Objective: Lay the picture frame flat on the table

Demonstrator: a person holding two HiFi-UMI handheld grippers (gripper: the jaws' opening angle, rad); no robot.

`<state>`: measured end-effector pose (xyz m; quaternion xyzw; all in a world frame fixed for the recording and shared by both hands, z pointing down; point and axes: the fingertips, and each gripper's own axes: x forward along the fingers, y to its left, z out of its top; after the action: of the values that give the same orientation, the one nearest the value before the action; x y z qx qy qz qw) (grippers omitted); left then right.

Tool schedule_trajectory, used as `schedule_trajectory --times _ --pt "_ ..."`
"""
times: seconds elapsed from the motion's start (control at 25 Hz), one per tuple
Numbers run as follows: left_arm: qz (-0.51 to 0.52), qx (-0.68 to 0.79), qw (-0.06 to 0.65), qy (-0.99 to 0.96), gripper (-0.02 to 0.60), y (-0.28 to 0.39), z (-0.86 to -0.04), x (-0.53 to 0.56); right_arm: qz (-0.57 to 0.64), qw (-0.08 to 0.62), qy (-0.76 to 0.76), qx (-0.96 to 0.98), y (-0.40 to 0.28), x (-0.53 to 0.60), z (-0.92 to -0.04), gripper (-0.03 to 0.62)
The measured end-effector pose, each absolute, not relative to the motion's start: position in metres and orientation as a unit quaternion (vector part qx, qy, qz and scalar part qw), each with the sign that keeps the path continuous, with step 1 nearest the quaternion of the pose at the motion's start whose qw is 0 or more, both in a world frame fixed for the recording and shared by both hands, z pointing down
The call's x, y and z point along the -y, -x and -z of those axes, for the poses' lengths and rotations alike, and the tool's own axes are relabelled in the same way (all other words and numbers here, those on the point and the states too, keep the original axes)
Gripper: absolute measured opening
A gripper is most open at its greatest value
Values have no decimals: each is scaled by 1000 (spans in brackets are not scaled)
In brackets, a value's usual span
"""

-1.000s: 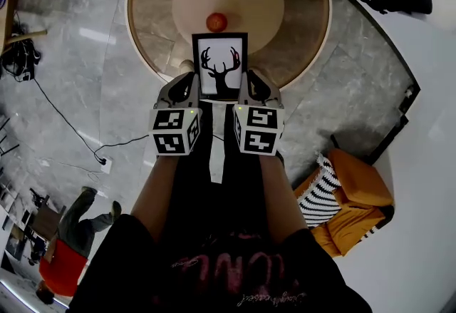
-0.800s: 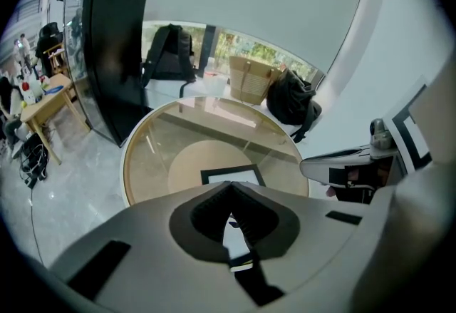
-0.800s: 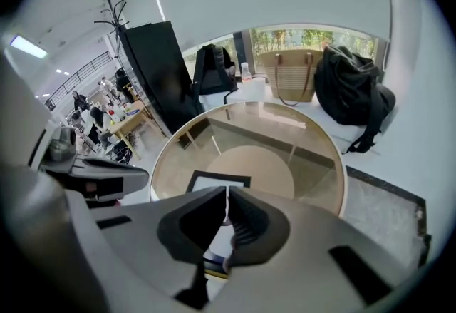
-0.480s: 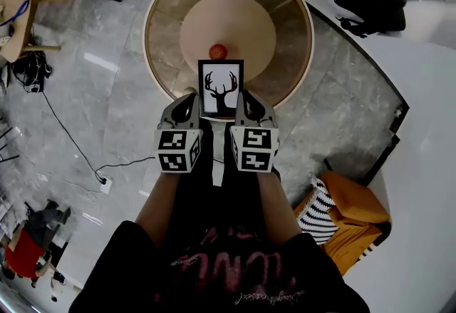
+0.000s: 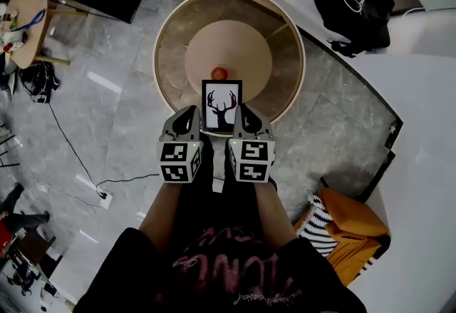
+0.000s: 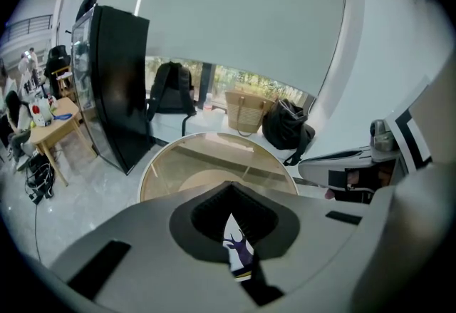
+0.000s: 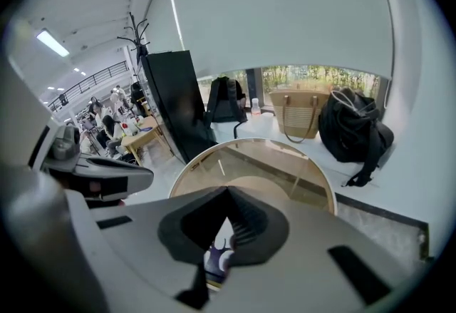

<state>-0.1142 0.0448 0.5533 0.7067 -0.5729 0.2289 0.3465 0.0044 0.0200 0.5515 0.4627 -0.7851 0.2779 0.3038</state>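
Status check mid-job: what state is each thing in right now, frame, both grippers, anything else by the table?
picture frame: clamped at both side edges, picture facing up, over the near edge of the table; contact with it not discernible.
left gripper: shut on the frame's left edge.
right gripper: shut on the frame's right edge.
red ball: loose, beyond the frame, untouched.

Nothing can be read for certain — the pink lettering on the shirt (image 5: 217, 263) is too blurred.

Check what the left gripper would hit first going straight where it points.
The left gripper is shut on the picture frame; straight past it lies the round glass table, probably first contact, though depth is unclear.
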Motion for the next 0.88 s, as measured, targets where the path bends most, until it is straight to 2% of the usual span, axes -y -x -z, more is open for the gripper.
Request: schedule_trajectory --times 0.88 --pt "-190 592 257 -740 9 126 -448 -28 -215 253 -479 813 1 -4 -455 21"
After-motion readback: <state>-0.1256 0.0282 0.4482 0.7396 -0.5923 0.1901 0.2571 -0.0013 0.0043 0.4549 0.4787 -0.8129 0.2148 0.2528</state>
